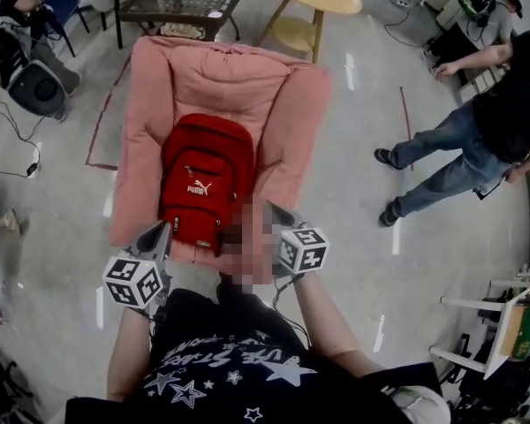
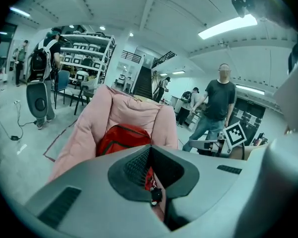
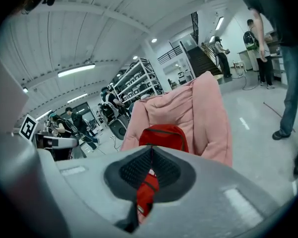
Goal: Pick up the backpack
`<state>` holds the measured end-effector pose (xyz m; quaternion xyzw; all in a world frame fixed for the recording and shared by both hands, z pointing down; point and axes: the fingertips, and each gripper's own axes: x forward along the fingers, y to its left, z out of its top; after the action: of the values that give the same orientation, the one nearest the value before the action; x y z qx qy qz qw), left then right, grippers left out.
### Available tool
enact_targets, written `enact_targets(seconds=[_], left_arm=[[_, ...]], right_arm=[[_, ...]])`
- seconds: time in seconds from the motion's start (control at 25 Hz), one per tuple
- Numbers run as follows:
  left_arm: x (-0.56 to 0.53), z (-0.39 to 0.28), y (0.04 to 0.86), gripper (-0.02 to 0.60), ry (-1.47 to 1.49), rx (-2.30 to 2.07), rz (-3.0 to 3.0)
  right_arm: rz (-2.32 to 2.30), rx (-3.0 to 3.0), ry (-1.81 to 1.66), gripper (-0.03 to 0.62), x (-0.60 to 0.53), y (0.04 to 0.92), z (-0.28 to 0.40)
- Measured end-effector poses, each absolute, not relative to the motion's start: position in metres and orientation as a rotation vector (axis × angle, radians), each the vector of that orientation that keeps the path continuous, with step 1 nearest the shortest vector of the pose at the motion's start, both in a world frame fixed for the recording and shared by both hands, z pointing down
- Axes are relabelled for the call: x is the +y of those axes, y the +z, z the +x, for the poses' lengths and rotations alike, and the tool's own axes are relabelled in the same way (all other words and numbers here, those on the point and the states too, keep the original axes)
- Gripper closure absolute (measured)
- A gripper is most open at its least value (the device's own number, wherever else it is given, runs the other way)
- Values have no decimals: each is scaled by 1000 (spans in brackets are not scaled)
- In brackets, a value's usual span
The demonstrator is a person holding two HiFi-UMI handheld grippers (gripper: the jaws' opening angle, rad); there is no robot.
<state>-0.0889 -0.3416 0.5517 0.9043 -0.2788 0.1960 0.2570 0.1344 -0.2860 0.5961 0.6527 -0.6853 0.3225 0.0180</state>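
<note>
You are holding the left gripper (image 1: 165,229) and right gripper (image 1: 270,207) closed and empty, flanking the near end of the backpack (image 1: 203,175) lying lengthwise away from you on the pink chair (image 1: 287,104), left one nearer

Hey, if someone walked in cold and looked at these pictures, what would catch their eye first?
The bright red backpack stands out first, lying on a pink armchair at the centre of the head view. Next come the left tool and right tool, each with a marker cube, both shut and aimed at the backpack's near end. A person in jeans stands at the right.
</note>
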Motion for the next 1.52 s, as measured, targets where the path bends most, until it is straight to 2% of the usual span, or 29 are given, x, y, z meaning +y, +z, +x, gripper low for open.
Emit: enact_targets(seconds=[0.4,0.48,0.56,0.76,0.8,0.88,0.96,1.12,1.36,1.52], left_arm=[[-390,-49,568,574,592,-643,2444],[-404,-45,577,574,612,-622,2438],[-420,-42,586,572,626,-589,2424],[-463,-38,612,571,715,-517,2403],[-471,-37,618,555,743,-494,2402],[-488,-35,633,437,806,-434,2399],[-503,-34,647,376,864,-381,2408],[-535,-24,675,347,933,-336,2443],[-567,-9,717,263,991,-270,2461],[-588,-1,748,236,1022,-258,2452]], right_arm=[[2036,-2033,1109,589,-313,620,147],[2047,-2002,1139,496,-320,627,147],[2056,-1972,1154,472,-330,632,148],[2054,-1883,1163,301,-362,643,144],[2064,-1863,1161,274,-370,646,143],[2085,-1829,1163,229,-388,653,142],[2096,-1798,1172,227,-404,662,142],[2091,-1767,1177,227,-430,682,150],[2127,-1663,1173,229,-455,717,174],[2142,-1597,1164,229,-465,742,187]])
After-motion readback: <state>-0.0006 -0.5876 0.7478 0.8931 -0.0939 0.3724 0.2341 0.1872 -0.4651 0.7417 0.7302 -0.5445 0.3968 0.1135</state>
